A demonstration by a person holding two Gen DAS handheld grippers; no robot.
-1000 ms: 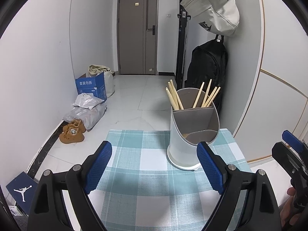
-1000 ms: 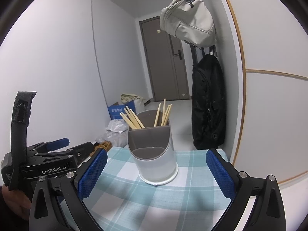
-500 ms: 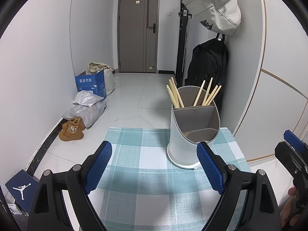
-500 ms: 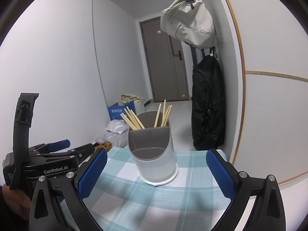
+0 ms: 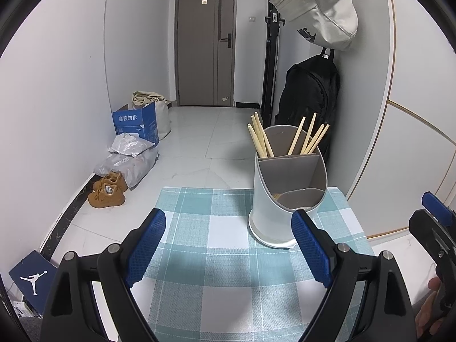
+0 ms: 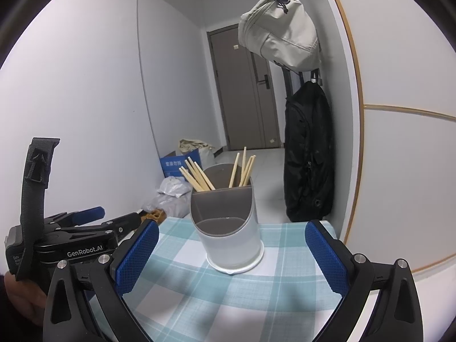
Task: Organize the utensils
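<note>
Two hand-held grippers, the left gripper (image 5: 228,245) and the right gripper (image 6: 232,253), hover with jaws wide and empty above a checked tablecloth (image 5: 205,245). The white utensil holder (image 6: 229,228) stands just ahead of the right gripper and ahead-right of the left one, with wooden chopsticks (image 5: 260,139) upright in its rear compartments.

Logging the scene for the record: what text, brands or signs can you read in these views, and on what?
"GenRobot.AI": white lettering on the black left tool.
"套装勿拆": white characters on the blue cardboard box.
Jumpman logo, no words: dark blue flat box.
Dark print on the hanging beige bag: partly hidden, unreadable.
Small door plate: too small.
</note>
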